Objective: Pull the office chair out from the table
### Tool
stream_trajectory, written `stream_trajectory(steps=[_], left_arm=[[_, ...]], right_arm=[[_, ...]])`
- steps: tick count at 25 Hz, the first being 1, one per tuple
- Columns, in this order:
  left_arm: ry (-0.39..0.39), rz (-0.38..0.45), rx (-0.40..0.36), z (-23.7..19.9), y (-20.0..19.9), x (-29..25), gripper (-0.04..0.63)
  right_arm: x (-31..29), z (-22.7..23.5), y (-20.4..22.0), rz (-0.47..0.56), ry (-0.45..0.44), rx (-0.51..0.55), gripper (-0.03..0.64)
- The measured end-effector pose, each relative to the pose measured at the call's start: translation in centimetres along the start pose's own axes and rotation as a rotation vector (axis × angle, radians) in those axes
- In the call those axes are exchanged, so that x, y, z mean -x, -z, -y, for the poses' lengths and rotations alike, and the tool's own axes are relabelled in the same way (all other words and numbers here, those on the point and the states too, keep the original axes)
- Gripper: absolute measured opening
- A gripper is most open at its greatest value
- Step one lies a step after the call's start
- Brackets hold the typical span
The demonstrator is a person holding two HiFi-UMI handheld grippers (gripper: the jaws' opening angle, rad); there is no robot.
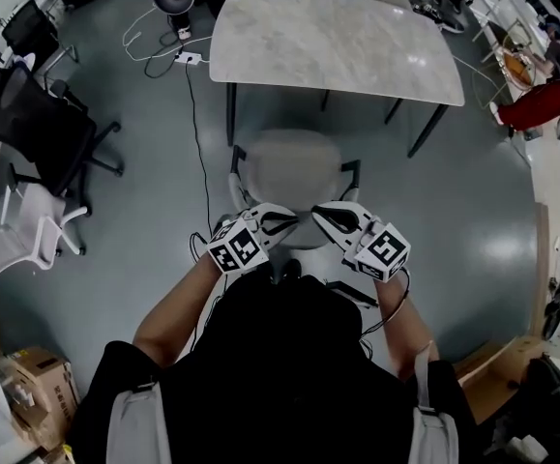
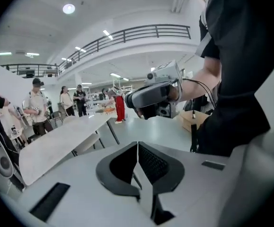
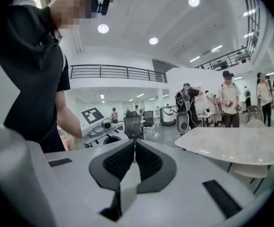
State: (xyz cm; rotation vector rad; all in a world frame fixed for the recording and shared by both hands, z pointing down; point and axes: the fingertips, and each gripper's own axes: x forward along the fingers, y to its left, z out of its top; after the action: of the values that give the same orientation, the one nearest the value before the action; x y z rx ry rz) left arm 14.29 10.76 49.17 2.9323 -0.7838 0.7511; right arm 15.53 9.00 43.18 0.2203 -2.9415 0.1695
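Observation:
A beige chair [image 1: 294,158] with dark armrests stands just in front of the marble-topped table [image 1: 333,42], its seat out from under the top and its back toward me. Both grippers are raised in front of my chest, above the chair's back and apart from it. My left gripper [image 1: 284,222] is shut with nothing between its pads [image 2: 137,148]. My right gripper [image 1: 323,216] is also shut and empty [image 3: 135,145]. The two point toward each other, tips close together. Each sees the other: the right gripper [image 2: 158,91] in the left gripper view, the left gripper [image 3: 99,126] in the right gripper view.
A black mesh office chair [image 1: 43,129] and a white chair [image 1: 18,235] stand at the left. A cable [image 1: 197,143] runs across the floor from a power strip [image 1: 188,58]. Cardboard boxes [image 1: 38,380] sit at the lower left. Several people [image 3: 229,100] stand beyond the table.

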Motion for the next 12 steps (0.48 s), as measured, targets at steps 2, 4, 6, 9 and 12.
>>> stream_trajectory(steps=[2,4,6,9,12], left_arm=[[-0.030,0.051,-0.011,-0.6,-1.8,1.1,0.014],[-0.057,0.111,-0.016,-1.1,-4.0,2.1,0.012],[-0.084,0.184,0.003,-1.8,-6.4,3.2,0.012],[-0.126,0.264,0.021,-2.8,-9.3,5.1,0.012],[-0.134,0.322,0.037,-3.1,-11.5,6.6,0.012]], right_arm=[[0.8,0.1,-2.6,0.058,0.018,0.021,0.023],[2.1,0.2,-4.9,0.112,0.034,0.026,0.020],[3.4,0.5,-6.4,0.136,0.061,0.046,0.020],[4.8,0.3,-8.3,0.156,0.090,0.063,0.020],[6.0,0.1,-9.7,0.201,0.095,0.006,0.020]])
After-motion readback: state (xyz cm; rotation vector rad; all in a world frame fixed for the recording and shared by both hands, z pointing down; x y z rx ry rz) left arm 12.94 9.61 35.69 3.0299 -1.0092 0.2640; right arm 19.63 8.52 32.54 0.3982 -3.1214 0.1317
